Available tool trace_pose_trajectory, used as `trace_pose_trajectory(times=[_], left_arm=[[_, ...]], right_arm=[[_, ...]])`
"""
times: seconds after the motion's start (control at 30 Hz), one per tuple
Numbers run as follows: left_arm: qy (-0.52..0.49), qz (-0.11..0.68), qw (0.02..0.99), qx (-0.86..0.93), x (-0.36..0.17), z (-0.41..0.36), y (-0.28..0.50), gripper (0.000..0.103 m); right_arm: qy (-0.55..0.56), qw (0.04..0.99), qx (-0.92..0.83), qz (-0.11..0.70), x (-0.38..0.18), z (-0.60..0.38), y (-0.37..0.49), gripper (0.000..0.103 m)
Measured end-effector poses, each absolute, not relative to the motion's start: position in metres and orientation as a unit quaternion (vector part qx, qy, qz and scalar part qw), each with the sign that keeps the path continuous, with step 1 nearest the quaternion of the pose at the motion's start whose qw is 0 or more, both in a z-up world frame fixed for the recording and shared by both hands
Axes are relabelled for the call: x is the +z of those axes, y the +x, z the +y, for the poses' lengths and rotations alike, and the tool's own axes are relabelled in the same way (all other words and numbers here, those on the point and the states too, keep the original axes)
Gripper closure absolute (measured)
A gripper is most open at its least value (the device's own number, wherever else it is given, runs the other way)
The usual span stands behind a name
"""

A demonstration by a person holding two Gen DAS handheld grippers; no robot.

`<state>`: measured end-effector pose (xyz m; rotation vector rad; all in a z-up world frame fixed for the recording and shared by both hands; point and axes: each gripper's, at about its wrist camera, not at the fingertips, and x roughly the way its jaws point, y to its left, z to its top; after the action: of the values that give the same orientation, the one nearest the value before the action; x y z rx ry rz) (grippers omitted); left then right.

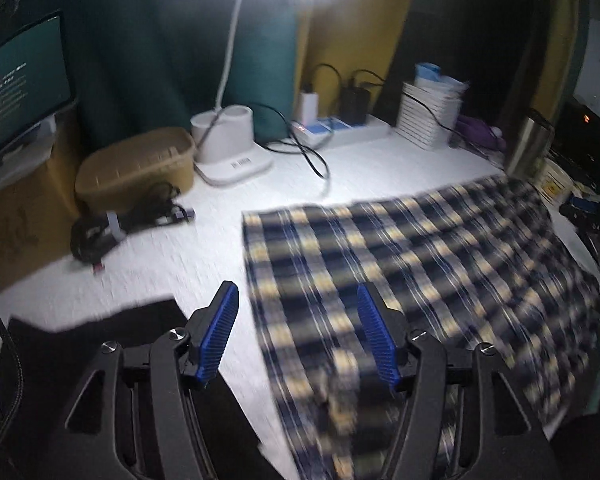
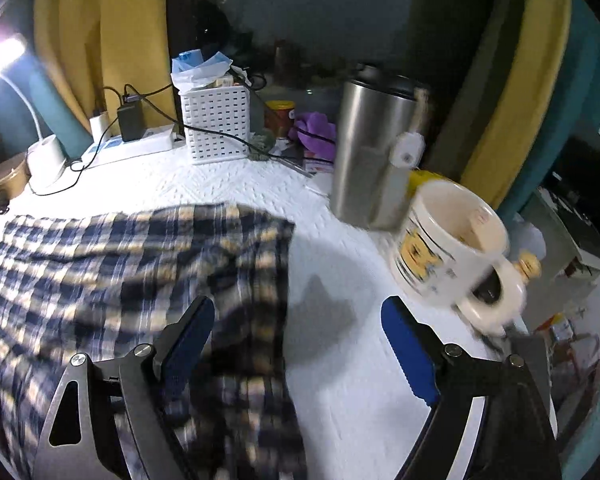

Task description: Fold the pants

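Note:
The plaid pants, navy, white and yellow, lie spread flat on the white table cover. My left gripper is open and empty above the pants' left edge; one finger is over bare cover, the other over the cloth. In the right wrist view the pants fill the left half. My right gripper is open and empty over the pants' right edge, with one finger above the cloth and the other above the white cover.
A cream mug and a steel tumbler stand near the right gripper. A white basket, power strip, lamp base, tan box and black cables line the back.

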<state>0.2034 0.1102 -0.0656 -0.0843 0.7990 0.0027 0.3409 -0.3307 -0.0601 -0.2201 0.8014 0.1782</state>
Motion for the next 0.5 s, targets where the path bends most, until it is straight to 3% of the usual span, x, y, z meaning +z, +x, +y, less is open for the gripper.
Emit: trace_pose_trajectory(times=[0.37, 0.5], left_arm=[[-0.046, 0.392, 0.919, -0.024, -0.077, 0.084, 0.134, 0.041], [-0.047, 0.388, 0.920, -0.034, -0.080, 0.075, 0.118, 0.041]], right_arm=[[-0.096, 0.911, 0.063, 0.395, -0.071, -0.361, 0.246, 0.016], [-0.101, 0.914, 0.059, 0.389, -0.072, -0.364, 0.215, 0.003]])
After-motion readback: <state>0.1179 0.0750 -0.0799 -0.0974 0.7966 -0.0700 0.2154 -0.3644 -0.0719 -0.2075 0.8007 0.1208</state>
